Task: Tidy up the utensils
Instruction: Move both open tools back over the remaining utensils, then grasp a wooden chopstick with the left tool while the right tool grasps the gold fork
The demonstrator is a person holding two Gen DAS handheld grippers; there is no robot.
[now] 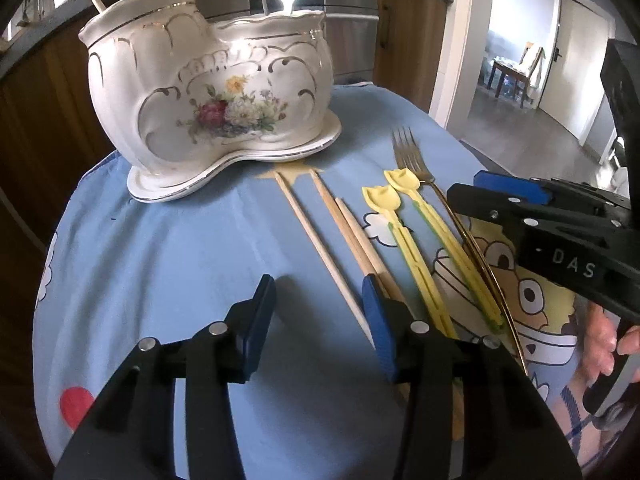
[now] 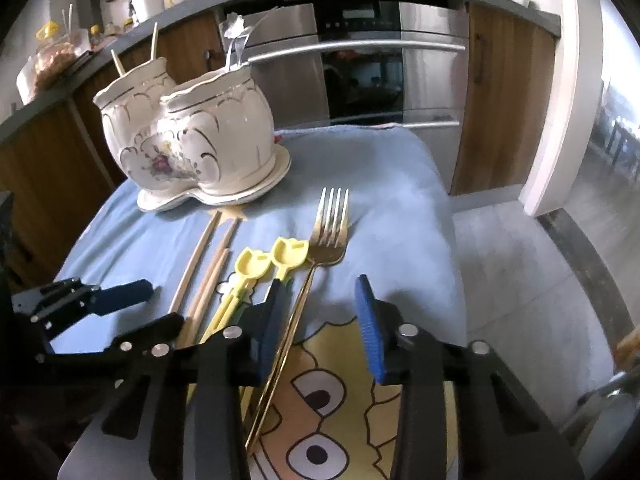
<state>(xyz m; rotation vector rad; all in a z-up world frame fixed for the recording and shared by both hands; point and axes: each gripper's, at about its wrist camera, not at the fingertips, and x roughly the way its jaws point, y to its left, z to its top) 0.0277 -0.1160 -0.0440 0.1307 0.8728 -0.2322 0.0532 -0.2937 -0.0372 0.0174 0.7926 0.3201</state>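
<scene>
Porcelain holder (image 1: pixel 208 96) sits heavy and fragile at the cloth's far end; leave it. Gold fork (image 2: pixel 328 228), stiff and slick, lies between the spread right gripper (image 2: pixel 320 320) fingers: pinch mid-handle. Light chopsticks (image 1: pixel 320 236) roll easily beside the spread, empty left gripper (image 1: pixel 318 320).

i see the holder (image 1: pixel 208 92) at the cloth's (image 1: pixel 180 248) far end; nearer, left to right: chopsticks (image 1: pixel 332 248), two spoons (image 1: pixel 424 248), then the fork (image 2: pixel 316 264).
</scene>
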